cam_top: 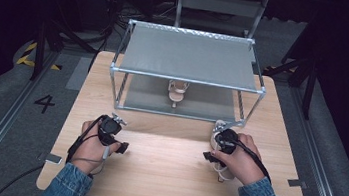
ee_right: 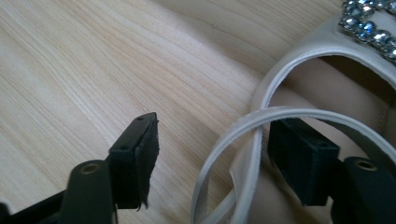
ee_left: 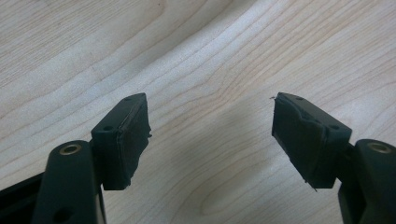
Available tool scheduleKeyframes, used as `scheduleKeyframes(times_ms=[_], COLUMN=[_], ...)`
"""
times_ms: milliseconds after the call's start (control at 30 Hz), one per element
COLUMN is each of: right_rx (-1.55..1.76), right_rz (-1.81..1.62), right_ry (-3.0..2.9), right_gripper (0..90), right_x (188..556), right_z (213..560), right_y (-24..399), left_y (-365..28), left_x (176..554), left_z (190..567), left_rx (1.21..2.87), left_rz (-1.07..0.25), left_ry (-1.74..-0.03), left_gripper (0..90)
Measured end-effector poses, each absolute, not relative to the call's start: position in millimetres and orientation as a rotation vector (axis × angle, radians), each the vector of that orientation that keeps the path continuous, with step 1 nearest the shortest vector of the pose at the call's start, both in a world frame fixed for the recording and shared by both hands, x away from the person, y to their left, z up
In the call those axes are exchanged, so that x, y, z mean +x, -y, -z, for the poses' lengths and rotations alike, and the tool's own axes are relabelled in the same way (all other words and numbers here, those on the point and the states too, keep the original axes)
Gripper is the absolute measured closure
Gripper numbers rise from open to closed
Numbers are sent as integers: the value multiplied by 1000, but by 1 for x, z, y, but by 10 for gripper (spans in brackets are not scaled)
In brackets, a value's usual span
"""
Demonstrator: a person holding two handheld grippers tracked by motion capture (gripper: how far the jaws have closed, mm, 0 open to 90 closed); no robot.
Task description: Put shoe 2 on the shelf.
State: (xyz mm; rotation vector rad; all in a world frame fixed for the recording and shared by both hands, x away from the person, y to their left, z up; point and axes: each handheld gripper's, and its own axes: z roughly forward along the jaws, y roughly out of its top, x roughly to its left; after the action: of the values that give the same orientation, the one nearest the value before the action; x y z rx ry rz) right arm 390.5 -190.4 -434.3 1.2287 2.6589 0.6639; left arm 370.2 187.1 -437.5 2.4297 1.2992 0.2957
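While my right tool stands spread around the heel strap of the cream sandal, with one pad outside the loop and the other inside it, I would not call this a grip: neither pad seems to press on the strap. The sandal lies on the counter at its right side, under my right hand, in front of the metal shoe rack. Its mate stands on the rack's lower shelf, near the middle.

My reading is that this sandal should join the mate there. To do it well, I would close squarely on the strap where it is doubled, low near the heel, so the shoe does not swing once it is lifted. The jewelled band across the toe I would leave alone. I would keep the lift low, as the rack's front bar sits close.

My left tool is spread wide over bare wood, pinching nothing, and can steady the rack if needed.
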Motion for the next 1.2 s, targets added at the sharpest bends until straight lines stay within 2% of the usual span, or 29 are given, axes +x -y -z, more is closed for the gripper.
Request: scheduleKeyframes(times_ms=[100, 200, 233, 300, 400, 467, 500, 533, 800, 1000, 1200], right_rx=[1182, 1113, 1096, 1069, 1128, 1140, 1140, 1167, 1159, 1114, 1053], right_rz=[-696, -679, -663, -601, -581, -571, -571, -565, -528, -627, -659], right_ry=[-2628, -2661, -2664, -2642, -2602, -2581, -2581, -2594, -2584, -2549, -2542], right_gripper=[239, 282, 333, 503, 639, 772, 772, 851, 872, 873, 872], right_x=[385, 385, 386, 388, 391, 391, 391, 391, 389, 391, 403], right_z=[441, 440, 440, 437, 435, 433, 433, 430, 424, 408, 396], right_y=[187, 189, 189, 190, 191, 192, 192, 192, 195, 192, 181], left_y=[-187, -187, -187, -186, -186, -186, -186, -187, -187, -188, -189], left_x=[370, 371, 371, 371, 371, 372, 372, 372, 373, 374, 374], left_z=[438, 440, 440, 440, 440, 440, 440, 440, 441, 441, 442], left_rx=[2428, 2440, 2440, 2440, 2441, 2444, 2444, 2439, 2434, 2434, 2432], left_rz=[-290, -290, -291, -287, -285, -293, -293, -286, -279, -281, -272], left_ry=[-1306, -1300, -1301, -1302, -1298, -1295, -1295, -1302, -1308, -1308, -1313], left_gripper=[282, 281, 280, 279, 278, 278, 278, 279, 279, 279, 279])
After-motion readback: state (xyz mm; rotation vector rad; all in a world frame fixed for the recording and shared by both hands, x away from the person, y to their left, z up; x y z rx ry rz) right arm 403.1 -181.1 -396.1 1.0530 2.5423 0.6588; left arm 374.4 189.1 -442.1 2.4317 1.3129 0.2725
